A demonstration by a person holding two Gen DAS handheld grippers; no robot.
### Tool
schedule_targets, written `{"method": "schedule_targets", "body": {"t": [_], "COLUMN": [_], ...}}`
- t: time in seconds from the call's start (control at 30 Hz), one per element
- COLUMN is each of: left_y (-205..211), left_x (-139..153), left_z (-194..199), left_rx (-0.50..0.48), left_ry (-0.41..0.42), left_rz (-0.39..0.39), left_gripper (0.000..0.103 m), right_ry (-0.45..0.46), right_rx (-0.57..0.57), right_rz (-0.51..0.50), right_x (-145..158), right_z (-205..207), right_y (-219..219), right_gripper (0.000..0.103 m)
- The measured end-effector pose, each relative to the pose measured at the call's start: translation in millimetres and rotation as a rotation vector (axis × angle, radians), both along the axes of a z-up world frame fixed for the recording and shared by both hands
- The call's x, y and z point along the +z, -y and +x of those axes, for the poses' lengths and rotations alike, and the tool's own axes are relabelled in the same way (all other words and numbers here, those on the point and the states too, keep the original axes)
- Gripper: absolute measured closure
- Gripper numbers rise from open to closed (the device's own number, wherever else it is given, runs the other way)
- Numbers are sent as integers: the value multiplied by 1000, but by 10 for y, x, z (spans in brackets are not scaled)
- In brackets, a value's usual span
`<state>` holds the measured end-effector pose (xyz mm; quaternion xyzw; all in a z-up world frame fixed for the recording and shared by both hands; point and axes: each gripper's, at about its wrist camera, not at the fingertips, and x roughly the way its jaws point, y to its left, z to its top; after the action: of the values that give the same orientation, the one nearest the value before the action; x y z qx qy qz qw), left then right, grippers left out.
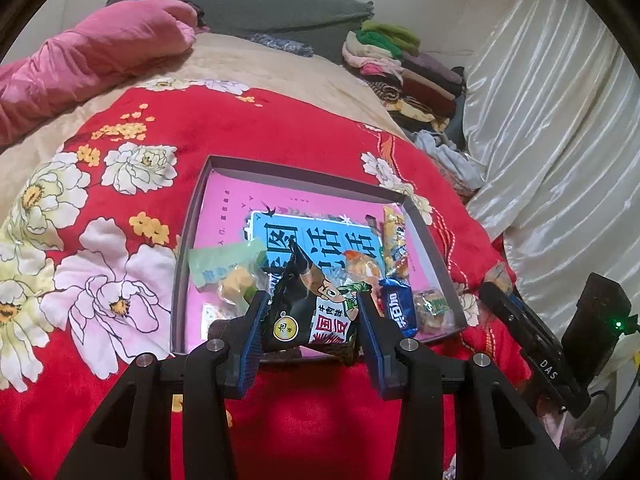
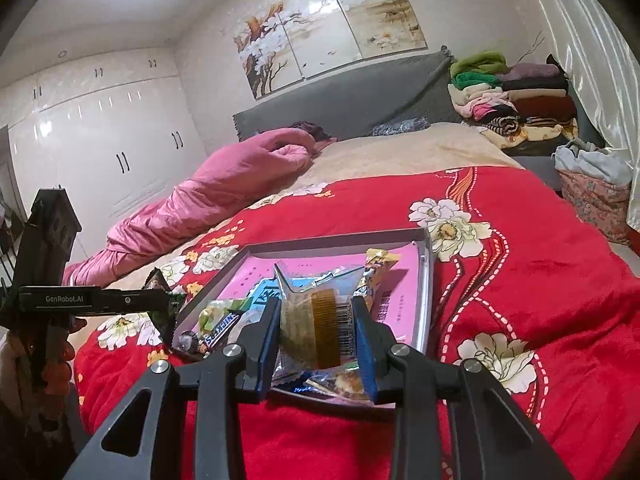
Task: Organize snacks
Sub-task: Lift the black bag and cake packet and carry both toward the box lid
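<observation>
Surface: a red plush blanket with large white and yellow flower prints (image 1: 132, 208) is spread over a bed; a beige sheet (image 2: 420, 148) is seen beyond it.
Room: a grey padded headboard (image 2: 360, 96), a three-panel blossom painting (image 2: 332, 24), glossy white wardrobe doors (image 2: 100, 148) and a pale satin curtain (image 1: 560, 128) are shown.
Bedding: a crumpled pink quilt (image 1: 92, 56) lies along the far side of the bed; a stack of folded clothes (image 2: 516, 100) is piled by the headboard.
Box: a shallow grey rectangular cardboard tray (image 1: 192, 216) rests on the blanket, lined with a pink and blue printed sheet (image 1: 320, 236).
Tray contents: a pale green translucent packet (image 1: 228, 268), a blue foil wrapper (image 1: 396, 304), a yellow printed stick packet (image 1: 394, 236) and a small clear wrapped sweet (image 1: 432, 304) are lying inside.
Left gripper (image 1: 314, 320): it is clamped on a black glossy snack packet with a cartoon face (image 1: 316, 312), which is pinched between the blue ribbed pads at the tray's near edge.
Right gripper (image 2: 316, 340): it is closed around a clear crinkled pastry packet with a barcode (image 2: 316, 320), which is held upright over the tray's near end.
Relation: each gripper is seen at the edge of the other's view, the two well apart.
</observation>
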<state>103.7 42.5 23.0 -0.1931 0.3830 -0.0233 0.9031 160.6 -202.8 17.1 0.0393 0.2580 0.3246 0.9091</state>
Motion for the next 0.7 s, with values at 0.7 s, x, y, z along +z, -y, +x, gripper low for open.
{"method": "schedule_targets", "body": {"t": [0.7], "left_y": [61], "left_x": [-188], "left_z": [217], "left_rx": [7], "left_ry": [-52], "left_rz": [56], "left_gripper": [58], "right_ry": [-55], "right_rx": [25], "right_rz": [-52], "right_x": [-175], "right_z": [151], "right_y": [-204], "right_gripper": [68]}}
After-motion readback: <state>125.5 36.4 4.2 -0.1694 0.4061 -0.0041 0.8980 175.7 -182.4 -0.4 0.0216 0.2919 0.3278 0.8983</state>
